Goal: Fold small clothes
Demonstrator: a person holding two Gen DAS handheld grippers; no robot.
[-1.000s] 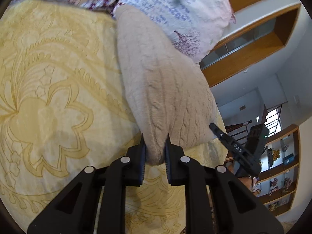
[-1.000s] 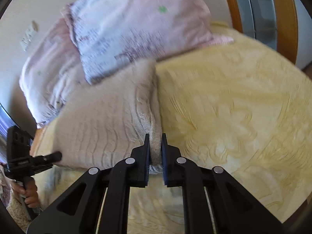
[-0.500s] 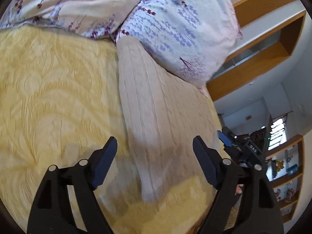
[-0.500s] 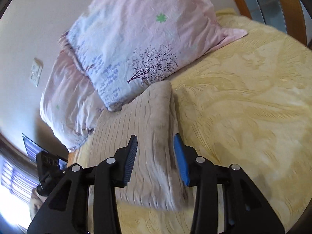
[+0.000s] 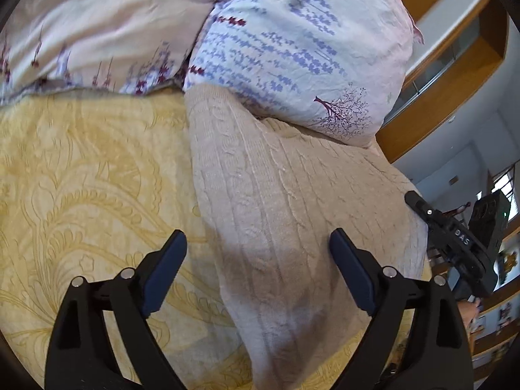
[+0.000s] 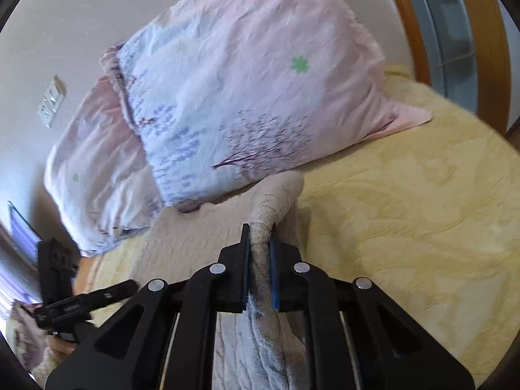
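From the left wrist, the left tool (image 5: 256, 256) stands wide and is opening further, its blue pads clear of the beige cable-knit sweater (image 5: 279, 201) lying folded beneath them on the yellow bedspread (image 5: 81, 175); the sweater's far end tucks under a floral pillow (image 5: 292, 48). From the right wrist, the right tool (image 6: 260, 243) is clamped narrow on a raised fold of the sweater (image 6: 276, 201) (its right edge), near the pillow (image 6: 243, 81).

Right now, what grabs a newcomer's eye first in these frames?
The beige knit lying folded on the yellow bedspread, its far end against the floral pillow. The right gripper pinches a raised fold of the knit. The left gripper is opening wide above it, touching nothing.
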